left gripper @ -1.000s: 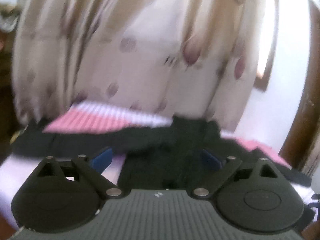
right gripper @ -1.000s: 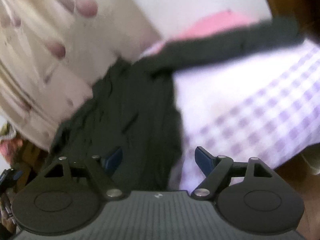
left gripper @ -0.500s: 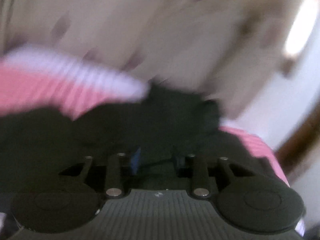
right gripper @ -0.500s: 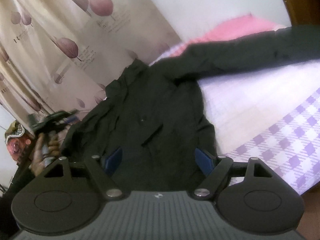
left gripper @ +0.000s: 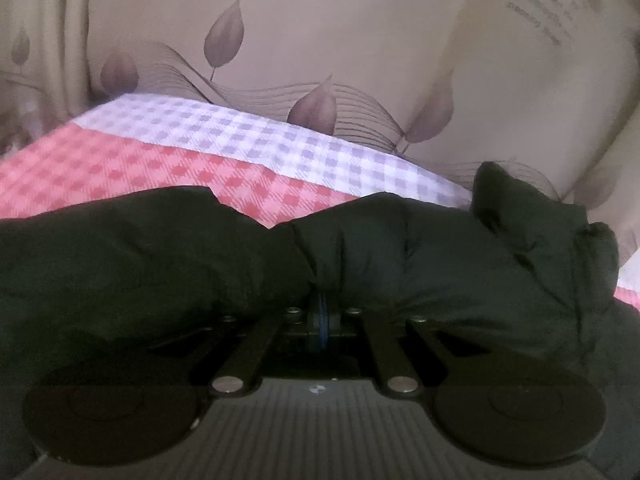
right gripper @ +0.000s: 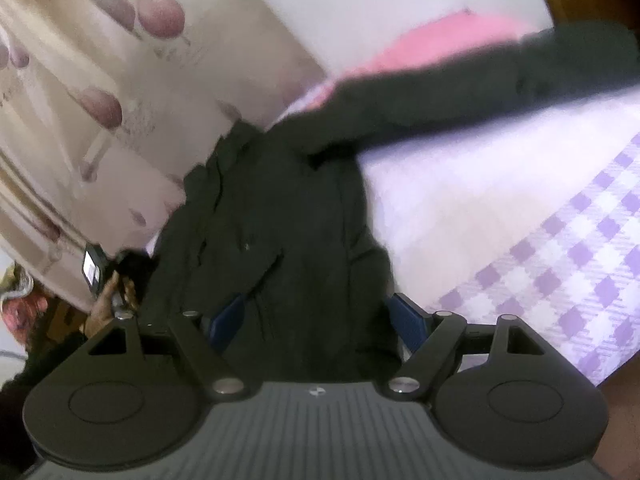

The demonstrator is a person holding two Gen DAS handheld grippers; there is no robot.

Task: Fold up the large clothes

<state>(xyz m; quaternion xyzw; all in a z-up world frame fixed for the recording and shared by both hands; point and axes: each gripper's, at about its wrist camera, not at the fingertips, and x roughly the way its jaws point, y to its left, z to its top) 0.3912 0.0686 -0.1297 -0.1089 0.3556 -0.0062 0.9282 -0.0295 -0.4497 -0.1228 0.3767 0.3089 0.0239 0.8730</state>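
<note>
Left gripper (left gripper: pixel 324 312) clamped on bunched fabric of black jacket (left gripper: pixel 400 256). Right gripper (right gripper: pixel 316 320) spread wide, fingers (right gripper: pixel 406 320) flanking jacket hem, not pinching. Jacket spread over checked bedsheet (right gripper: pixel 560 248), sleeve (right gripper: pixel 480 88) extended toward far side. Leaf-print curtain (left gripper: pixel 320 40) behind bed.

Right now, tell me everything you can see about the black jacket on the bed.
The black jacket is dark, matte, slightly puffy fabric, wrinkled, lying front up on the checked bedsheet beside the leaf-print curtain. One sleeve stretches out across the bed. The left claw is shut on a bunched fold; the right claw stands open over its lower edge.
</note>
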